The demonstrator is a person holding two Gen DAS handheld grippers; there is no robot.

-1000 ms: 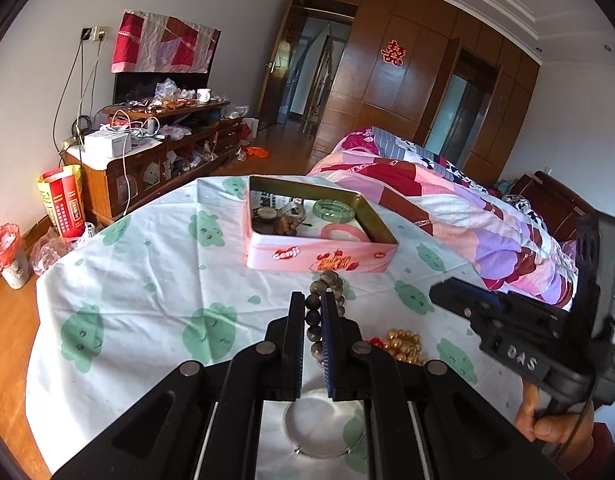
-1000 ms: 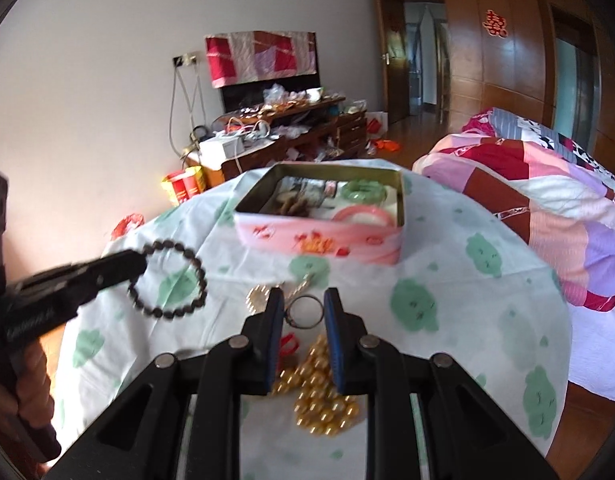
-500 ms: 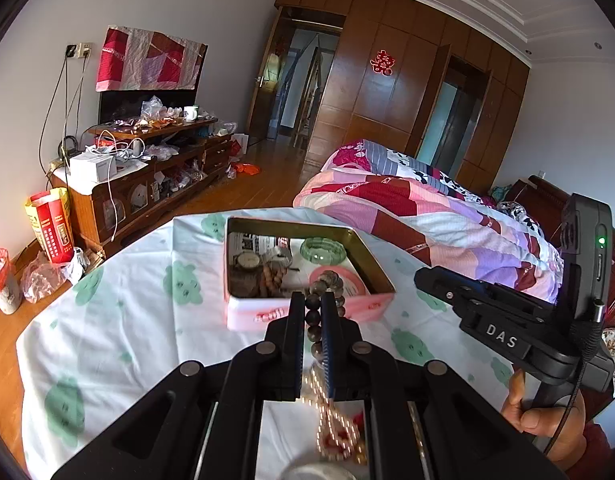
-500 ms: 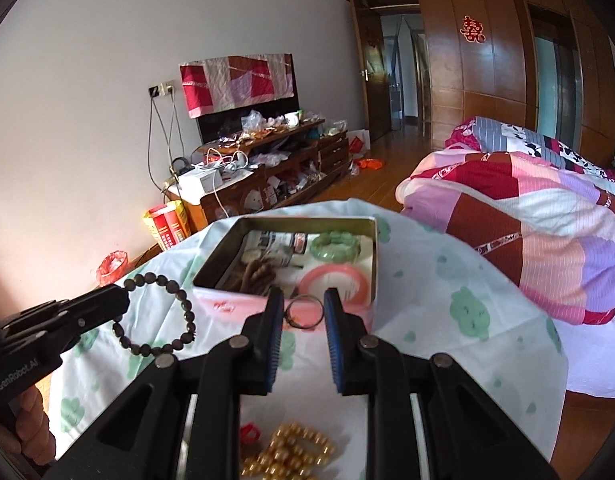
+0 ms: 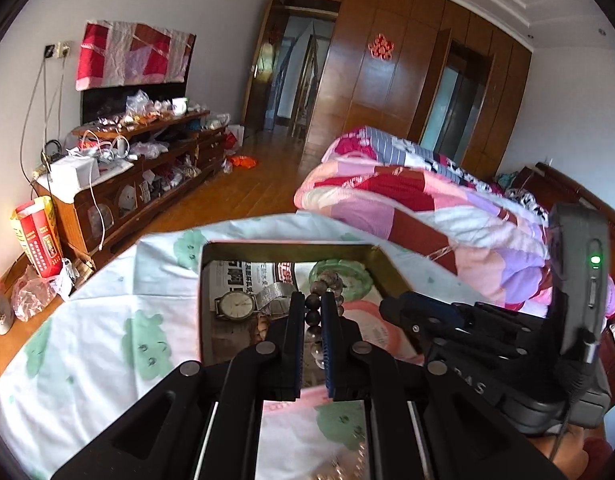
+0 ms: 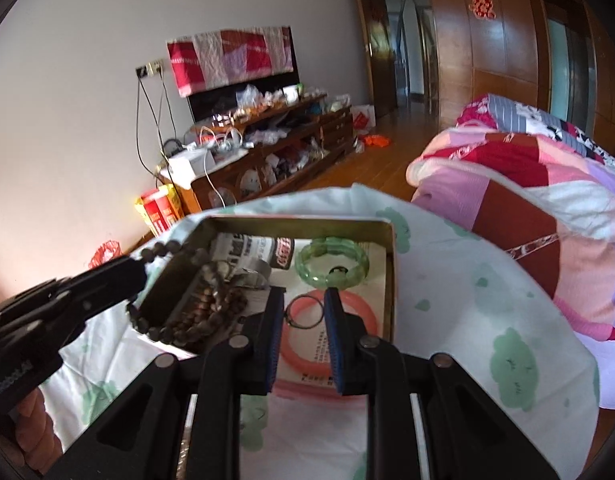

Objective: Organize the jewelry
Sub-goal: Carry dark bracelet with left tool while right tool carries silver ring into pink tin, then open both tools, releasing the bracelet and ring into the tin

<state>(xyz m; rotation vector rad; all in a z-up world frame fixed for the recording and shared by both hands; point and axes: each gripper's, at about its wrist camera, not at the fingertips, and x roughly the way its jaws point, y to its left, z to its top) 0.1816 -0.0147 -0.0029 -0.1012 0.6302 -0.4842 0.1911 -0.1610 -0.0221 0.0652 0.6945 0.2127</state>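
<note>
Over the tin point(image 6: 390, 276), moved in from mid-table: left gripper point(image 5: 310, 322) clamped on beads point(image 5: 312, 303), right gripper point(image 6: 303, 312) on ring point(image 6: 305, 313); ready to drop.

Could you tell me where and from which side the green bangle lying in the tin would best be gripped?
Probably the near arc of the green bangle, taken from above with one jaw inside the hole and one outside. It lies flat on the newspaper lining, so only the band's thickness offers a pinch. Its far edge sits close to the tin wall, leaving little room there.
</note>
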